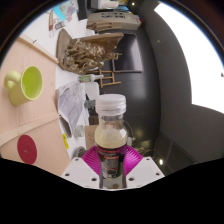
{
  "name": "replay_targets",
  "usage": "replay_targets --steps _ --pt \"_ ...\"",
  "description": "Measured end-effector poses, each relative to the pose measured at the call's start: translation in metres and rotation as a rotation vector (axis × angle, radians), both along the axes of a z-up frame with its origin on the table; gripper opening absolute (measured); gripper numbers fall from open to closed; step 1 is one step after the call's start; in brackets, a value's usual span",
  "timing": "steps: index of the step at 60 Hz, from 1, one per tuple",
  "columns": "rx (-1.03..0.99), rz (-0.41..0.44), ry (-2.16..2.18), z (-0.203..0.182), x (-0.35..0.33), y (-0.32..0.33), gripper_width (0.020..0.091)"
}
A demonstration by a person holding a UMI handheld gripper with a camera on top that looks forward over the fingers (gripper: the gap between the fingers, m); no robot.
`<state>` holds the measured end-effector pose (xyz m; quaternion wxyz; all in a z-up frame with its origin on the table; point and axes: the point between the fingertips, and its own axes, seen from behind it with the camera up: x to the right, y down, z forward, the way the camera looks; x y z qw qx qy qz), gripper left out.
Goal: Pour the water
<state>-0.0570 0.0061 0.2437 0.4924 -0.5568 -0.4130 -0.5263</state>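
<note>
Wooden tabletop [40, 125] runs off to the left, cluttered further back, a red coaster [25, 149] near its edge. Gripper [108, 160] clamps a clear bottle [110, 122] by its lower body, both pink pads [95, 158] pressed on it, bottle upright, white cap up. Green mug [28, 84] stands well off to the left and beyond the fingers, mouth open upward; pouring probably means carrying the bottle leftward, then tipping.

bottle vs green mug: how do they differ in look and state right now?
The bottle is clear with a white cap; the green mug is opaque and open-topped. The bottle sits between the gripper fingers, pink pads against its base; the mug stands free on the table, beyond the fingers. The bottle is tall and narrow, the mug squat with a handle. Both are upright.
</note>
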Motion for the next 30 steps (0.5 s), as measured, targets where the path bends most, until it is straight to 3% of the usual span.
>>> replay_targets --steps 17,30 --pt "-0.075 0.166 -0.406 -0.064 -0.084 0.023 0.0253" --pt "-0.099 0.136 -0.281 -0.067 -0.076 0.020 0.0253"
